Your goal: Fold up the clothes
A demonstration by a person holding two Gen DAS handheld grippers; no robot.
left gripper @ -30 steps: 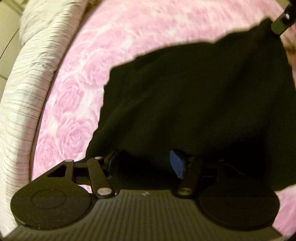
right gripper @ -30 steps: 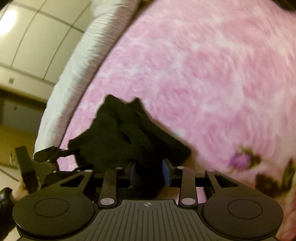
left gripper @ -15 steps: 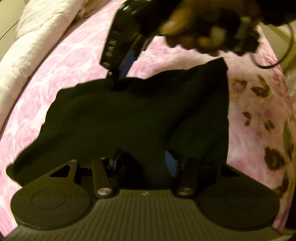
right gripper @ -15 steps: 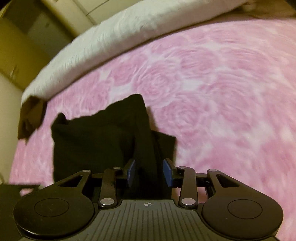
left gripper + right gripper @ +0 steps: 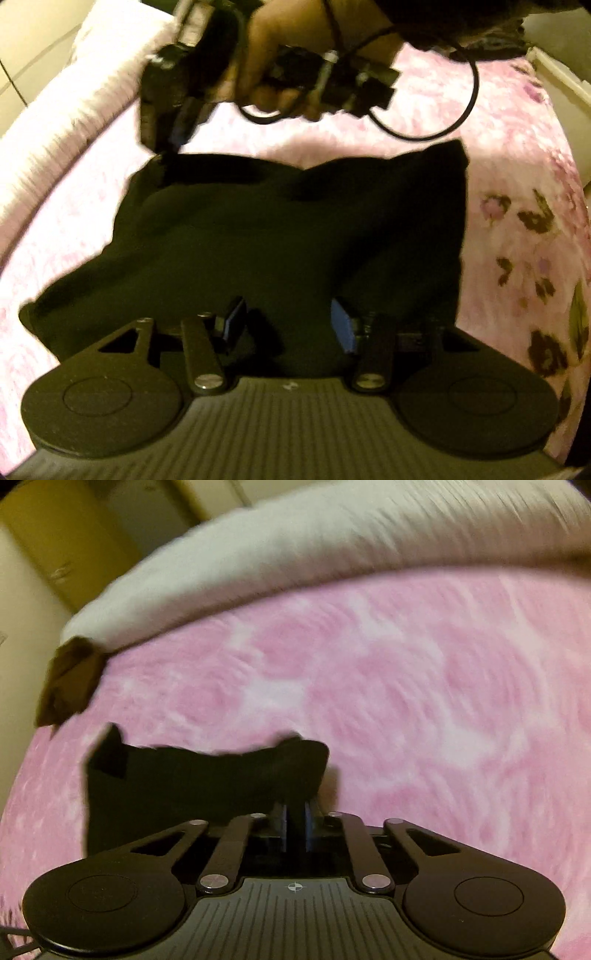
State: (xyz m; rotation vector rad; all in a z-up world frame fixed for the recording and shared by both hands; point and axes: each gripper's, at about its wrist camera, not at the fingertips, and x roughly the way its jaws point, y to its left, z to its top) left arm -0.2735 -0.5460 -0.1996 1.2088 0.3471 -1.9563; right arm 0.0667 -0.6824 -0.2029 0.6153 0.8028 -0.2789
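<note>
Your right gripper [image 5: 295, 825] is closing, pinching the black garment [image 5: 288, 236] at its far corner. Left gripper [image 5: 288, 325] sits half-spread over the near hem, not pinching. Fabric looks soft and limp, so grab corners.

Bed [image 5: 424, 155] carries everything — covered by fuzzy pink blanket [image 5: 406, 701] with rose pattern; darker flower and leaf print along one side in left wrist view. Black garment [image 5: 280, 236] lies directly on blanket, spread in loose, uneven shape. White ribbed duvet [image 5: 332, 539] bunched along far edge. Small brown cloth [image 5: 70, 679] sits at duvet's end — near garment, apart from it.
</note>
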